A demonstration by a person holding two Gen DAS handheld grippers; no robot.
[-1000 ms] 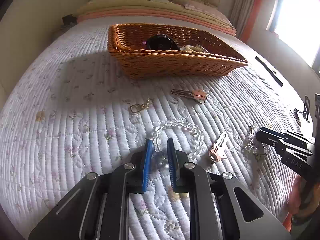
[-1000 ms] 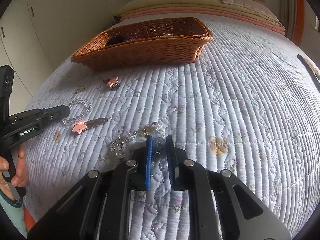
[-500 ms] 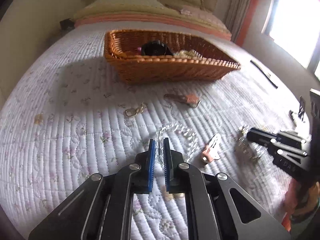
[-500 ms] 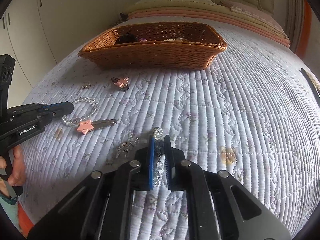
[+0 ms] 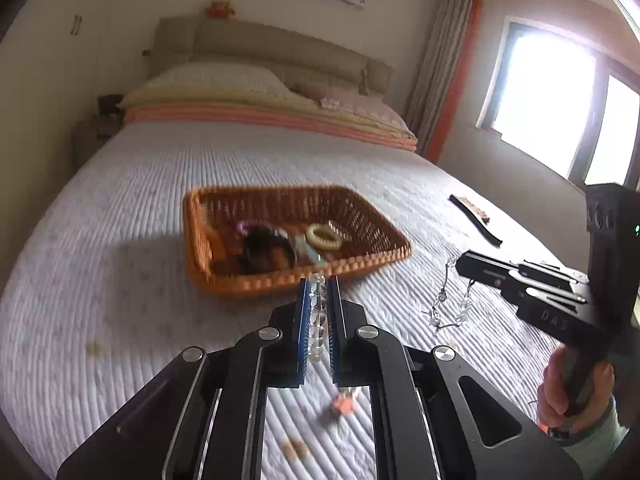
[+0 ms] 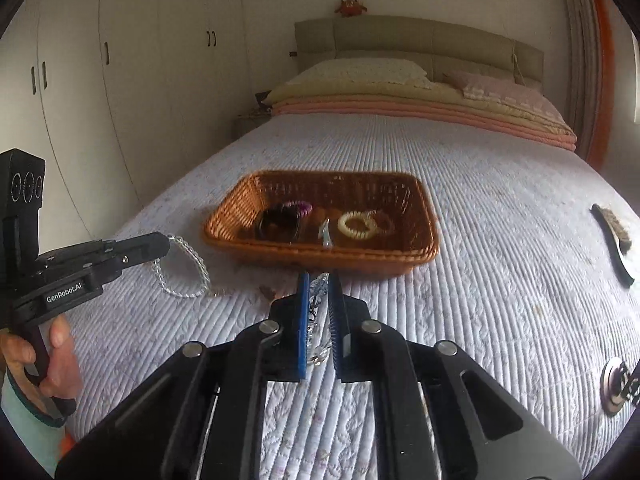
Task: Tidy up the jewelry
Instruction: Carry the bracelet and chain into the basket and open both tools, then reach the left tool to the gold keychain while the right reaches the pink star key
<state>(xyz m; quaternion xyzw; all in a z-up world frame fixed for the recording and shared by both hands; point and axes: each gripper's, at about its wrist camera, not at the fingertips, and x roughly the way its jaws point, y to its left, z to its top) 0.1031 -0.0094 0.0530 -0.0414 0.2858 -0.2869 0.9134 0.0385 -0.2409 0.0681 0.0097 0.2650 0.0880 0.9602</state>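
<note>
My left gripper is shut on a clear bead bracelet and holds it in the air just short of the wicker basket. The bracelet hangs from it in the right wrist view. My right gripper is shut on a crystal chain necklace, lifted in front of the basket; the chain dangles in the left wrist view. The basket holds a cream bead bracelet, a dark bangle and a purple hair tie.
A pink key lies on the quilt under my left gripper. A black brush lies at the right side of the bed. Pillows and folded blankets are at the head. White wardrobes stand left.
Both grippers closed on their pieces and lifted them off the quilt. Both have moved up and forward toward the basket, so the views now look into it.
</note>
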